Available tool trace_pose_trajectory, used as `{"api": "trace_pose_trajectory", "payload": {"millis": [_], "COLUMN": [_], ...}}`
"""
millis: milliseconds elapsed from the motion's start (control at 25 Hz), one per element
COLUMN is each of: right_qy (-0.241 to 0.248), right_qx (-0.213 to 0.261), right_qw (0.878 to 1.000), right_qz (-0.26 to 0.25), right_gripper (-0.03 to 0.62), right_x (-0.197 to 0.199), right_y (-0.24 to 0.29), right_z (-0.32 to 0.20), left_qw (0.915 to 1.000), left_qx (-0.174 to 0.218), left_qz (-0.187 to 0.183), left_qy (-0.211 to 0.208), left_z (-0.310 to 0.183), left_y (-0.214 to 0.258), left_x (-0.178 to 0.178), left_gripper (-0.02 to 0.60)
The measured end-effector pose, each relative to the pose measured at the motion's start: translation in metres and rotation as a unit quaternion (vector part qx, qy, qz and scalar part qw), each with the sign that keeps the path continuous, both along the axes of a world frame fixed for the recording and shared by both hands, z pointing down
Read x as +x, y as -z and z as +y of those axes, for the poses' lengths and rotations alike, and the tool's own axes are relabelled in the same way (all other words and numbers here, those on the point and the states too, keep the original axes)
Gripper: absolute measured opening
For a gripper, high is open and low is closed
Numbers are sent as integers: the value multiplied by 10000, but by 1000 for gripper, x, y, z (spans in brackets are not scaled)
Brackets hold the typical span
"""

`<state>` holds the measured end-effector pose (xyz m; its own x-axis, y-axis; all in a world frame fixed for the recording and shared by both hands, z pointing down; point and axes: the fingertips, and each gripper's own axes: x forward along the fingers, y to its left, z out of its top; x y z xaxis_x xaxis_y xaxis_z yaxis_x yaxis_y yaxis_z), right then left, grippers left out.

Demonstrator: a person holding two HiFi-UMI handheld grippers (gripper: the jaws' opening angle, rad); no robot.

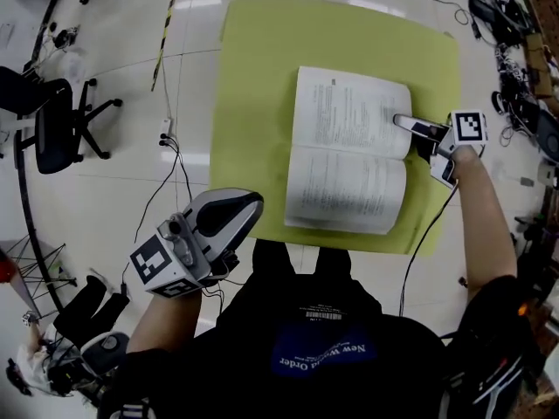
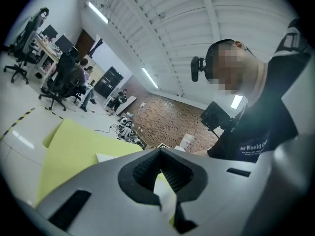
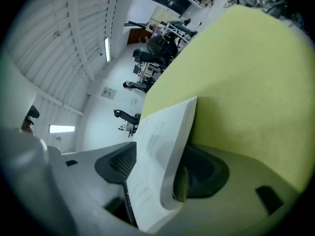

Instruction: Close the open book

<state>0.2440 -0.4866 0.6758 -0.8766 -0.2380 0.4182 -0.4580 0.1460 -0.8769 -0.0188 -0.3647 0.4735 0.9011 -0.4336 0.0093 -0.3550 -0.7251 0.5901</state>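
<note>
An open book [image 1: 349, 151] lies flat on a yellow-green mat [image 1: 253, 77] on the floor, printed pages up. My right gripper [image 1: 403, 122] reaches in from the right at the book's right edge, near the spine. In the right gripper view a block of pages [image 3: 157, 151] stands between its jaws; they are spread and the pads do not press on it. My left gripper [image 1: 249, 206] hangs off the mat's near left corner, well clear of the book, jaws together with nothing held. In the left gripper view [image 2: 162, 181] the mat [image 2: 74, 151] and a bit of white page [image 2: 106, 157] show beyond its jaws.
A black office chair [image 1: 52, 120] stands at the left. A power strip [image 1: 166, 129] with cables [image 1: 175, 173] lies just left of the mat. Black-and-yellow tape [image 1: 168, 16] runs across the floor at the back. Cables and gear [image 1: 515, 24] crowd the right side.
</note>
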Motion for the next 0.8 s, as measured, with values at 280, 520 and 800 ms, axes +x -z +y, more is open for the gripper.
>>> {"api": "trace_pose_trajectory", "payload": {"millis": [280,520,800], "right_qy": [-726,-835,-399], "right_qx": [66,1032,2056], "right_qw": [9963,9852,9722], "right_qz": [-453,-1087,-1048], "right_gripper": [118,60,52], "right_x": [1,-6,-1], "right_y": [-2,34,72], "right_z": [-23,-11,26], "left_qw": [10000,9999,9998], "left_qx": [-23,-104,41], "left_qz": [-78,-59,-102], "left_qy": [43,-24,-162], "left_z": [22,38,58], "left_y": [-11,-18,-6], "left_x": [-15,-19,1], "left_gripper": [5,5,5]}}
